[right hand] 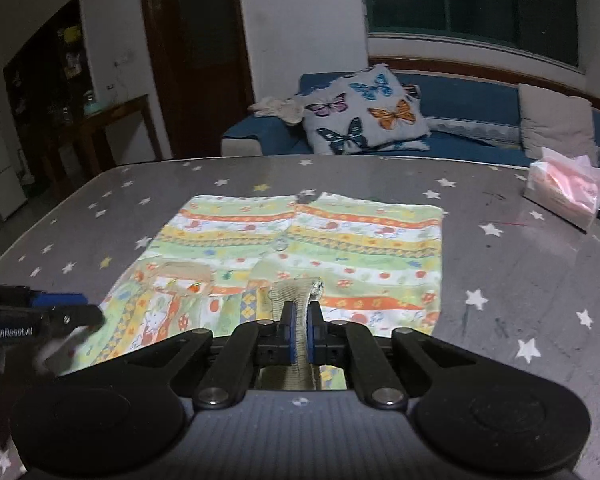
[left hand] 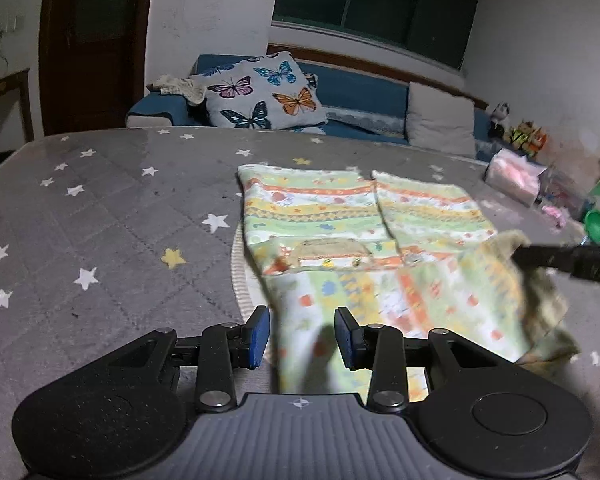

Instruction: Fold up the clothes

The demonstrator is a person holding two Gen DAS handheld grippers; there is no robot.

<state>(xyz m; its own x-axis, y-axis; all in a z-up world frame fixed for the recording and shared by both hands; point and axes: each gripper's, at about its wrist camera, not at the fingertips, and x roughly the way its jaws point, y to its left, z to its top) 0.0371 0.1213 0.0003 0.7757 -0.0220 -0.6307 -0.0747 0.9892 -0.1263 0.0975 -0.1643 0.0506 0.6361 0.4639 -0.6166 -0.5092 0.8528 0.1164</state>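
Note:
A pair of children's shorts [left hand: 340, 216] with green, yellow and orange stripes lies on the grey star-patterned table [left hand: 100, 200]. Its waistband end is lifted and folded over toward the leg ends. My left gripper [left hand: 302, 336] is open, with the raised cloth hanging between its blue pads without being pinched. My right gripper [right hand: 299, 334] is shut on the beige waistband [right hand: 300, 292] and holds it above the shorts [right hand: 360, 236]. The right gripper's finger [left hand: 560, 258] shows at the right of the left wrist view. The left gripper [right hand: 40, 312] shows at the left of the right wrist view.
A pink tissue pack [right hand: 564, 194] lies at the table's right edge, with a green bowl [left hand: 598, 226] and toys nearby. Behind the table stands a blue sofa [right hand: 460, 100] with a butterfly cushion [right hand: 364, 112] and a grey cushion [left hand: 440, 120].

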